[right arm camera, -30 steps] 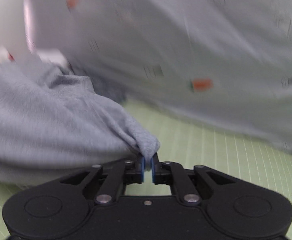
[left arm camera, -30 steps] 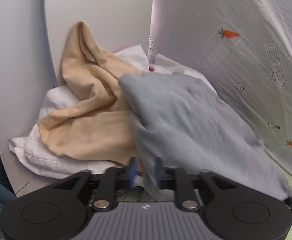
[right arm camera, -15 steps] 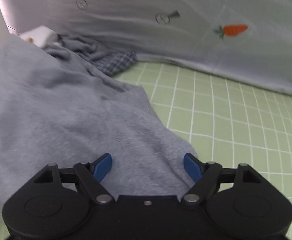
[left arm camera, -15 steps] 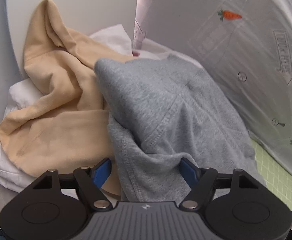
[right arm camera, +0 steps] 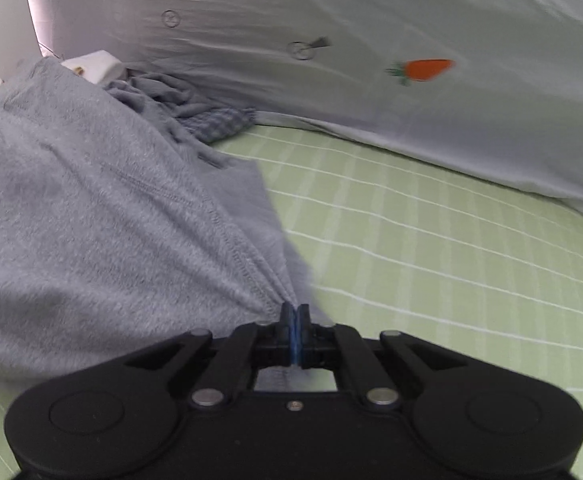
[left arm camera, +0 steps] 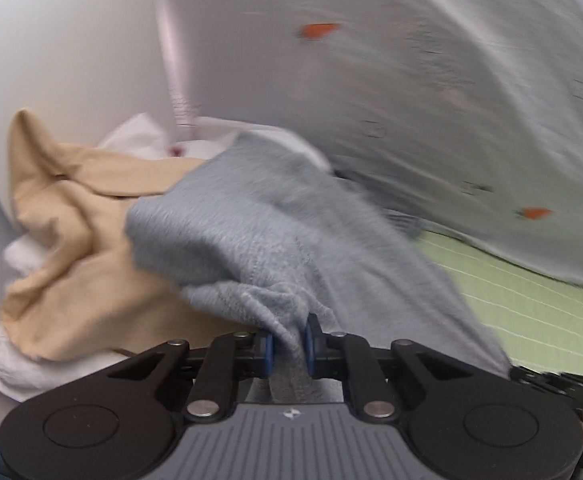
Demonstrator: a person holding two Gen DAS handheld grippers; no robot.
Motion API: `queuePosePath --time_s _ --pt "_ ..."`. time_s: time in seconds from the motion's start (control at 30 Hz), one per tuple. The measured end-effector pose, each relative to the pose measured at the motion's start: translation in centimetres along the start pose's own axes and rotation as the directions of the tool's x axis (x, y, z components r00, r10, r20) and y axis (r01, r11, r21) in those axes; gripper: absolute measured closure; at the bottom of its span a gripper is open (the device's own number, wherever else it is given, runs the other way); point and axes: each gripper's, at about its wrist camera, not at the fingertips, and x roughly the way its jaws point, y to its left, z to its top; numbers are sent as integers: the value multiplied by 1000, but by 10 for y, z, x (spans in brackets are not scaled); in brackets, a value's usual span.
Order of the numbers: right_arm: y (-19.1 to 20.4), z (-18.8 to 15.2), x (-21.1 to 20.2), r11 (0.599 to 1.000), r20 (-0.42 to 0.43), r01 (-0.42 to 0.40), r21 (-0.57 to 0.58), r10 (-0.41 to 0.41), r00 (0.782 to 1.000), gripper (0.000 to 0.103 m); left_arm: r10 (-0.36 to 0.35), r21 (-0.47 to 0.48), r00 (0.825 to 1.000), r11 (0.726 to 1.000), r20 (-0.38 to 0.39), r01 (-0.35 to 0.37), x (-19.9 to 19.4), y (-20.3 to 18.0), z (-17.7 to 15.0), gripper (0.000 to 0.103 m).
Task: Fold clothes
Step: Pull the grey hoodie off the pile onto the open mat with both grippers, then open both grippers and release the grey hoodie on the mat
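grey garment (left arm camera: 275,232): a soft knit piece, bunched and draped over the clothes pile at the left, its right part spread onto the green checked sheet (right arm camera: 431,248); not folded flat.
seam: a stitched line runs through the cloth straight into the right grip, so that tong seems to hold an edge or hem.
left gripper (left arm camera: 289,346): pads closed on a thick gathered wad of the grey garment, cloth hanging down between them.
right gripper (right arm camera: 294,334): pads pressed nearly together on a thin pinch of the same garment, near edge.
step in hand: judged to be lifting or spreading the garment between both tongs so it can lie flat for a fold.
doing it well: keep both pinches firm, draw the two held points apart until the cloth is taut, and lay it on bare sheet to the right, clear of the pile.
risk: the left wad is bulky and may hide a twist.
beige garment (left arm camera: 71,248): crumpled, far left, partly under the grey one.
white cloth (left arm camera: 7,356): beneath the beige.
carrot-print bedding (right arm camera: 371,60): far, behind the sheet.
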Motion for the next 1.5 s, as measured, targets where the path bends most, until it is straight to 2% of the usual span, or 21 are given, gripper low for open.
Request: queuePosePath --time_s 0.03,0.17,0.27,0.33,0.37,0.4,0.53,0.57,0.6,0.67,0.73,0.8,0.83,0.87,0.97,1.03,1.1,1.27,1.3,1.4,1.5 --pt "-8 -7 -7 1000 5 23 -8 -23 1000 103 -25 11 1000 1000 -6 25 -5 -15 -7 88" --pt "-80 -42 -34 989 -19 146 16 -146 989 103 -118 56 992 991 -50 121 -18 -79 -45 88" --pt "-134 -68 -54 971 -39 238 33 -237 971 103 -161 92 981 981 -112 172 -21 -128 -80 88" --pt "-171 -86 -68 953 -54 299 43 -296 954 103 -190 112 968 971 -161 209 -20 -160 -104 92" --pt "-189 -95 -74 943 -62 328 48 -325 944 103 -205 120 959 965 -195 231 -18 -175 -117 93" --pt "-207 -103 -80 941 -75 331 71 -326 943 103 -219 122 948 960 -232 252 -15 -189 -130 93" --pt "-208 -118 -84 962 -78 268 54 -263 962 99 -252 104 881 943 -400 317 0 -231 -180 93" --pt "-207 -121 -85 967 -79 251 49 -247 966 91 -264 88 869 941 -418 328 -2 -236 -187 92" --pt "-207 -125 -86 971 -80 235 44 -231 970 87 -277 75 868 939 -412 335 -6 -238 -189 91" --pt "-207 -132 -88 979 -81 202 34 -198 977 58 -298 59 882 938 -366 341 -20 -238 -188 81" --pt "-206 -139 -90 985 -84 168 25 -165 983 51 -290 47 912 947 -291 317 -32 -229 -179 69" --pt "-200 -138 -89 991 -78 134 17 -133 988 32 -250 27 943 965 -221 262 -40 -215 -165 64" --pt "-193 -132 -85 993 -70 118 13 -116 991 11 -217 12 957 974 -194 224 -40 -204 -157 61" --pt "-186 -127 -82 995 -62 101 10 -100 993 0 -182 -3 969 983 -170 184 -41 -193 -151 60" --pt "-163 -105 -71 999 -43 36 10 -35 998 0 -73 -40 989 997 -127 68 -27 -158 -134 49" --pt "-146 -87 -56 1000 -26 -21 17 22 999 0 -15 -71 989 997 -144 5 -13 -130 -126 48" --pt "-130 -67 -36 997 -11 -77 26 77 997 0 12 -108 984 994 -175 -32 0 -104 -121 48" --pt "-70 -15 0 971 -2 -239 -12 239 971 0 48 -134 972 988 -231 -81 34 -57 -110 48" --pt "-61 -8 2 965 11 -262 -5 262 965 0 52 -134 970 987 -238 -86 40 -50 -108 48" --pt "-32 15 6 944 52 -331 14 330 943 10 41 -138 965 987 -260 -79 59 -37 -104 48" --pt "-28 21 2 920 106 -379 95 369 923 12 16 -140 957 988 -289 -59 76 -38 -106 49"
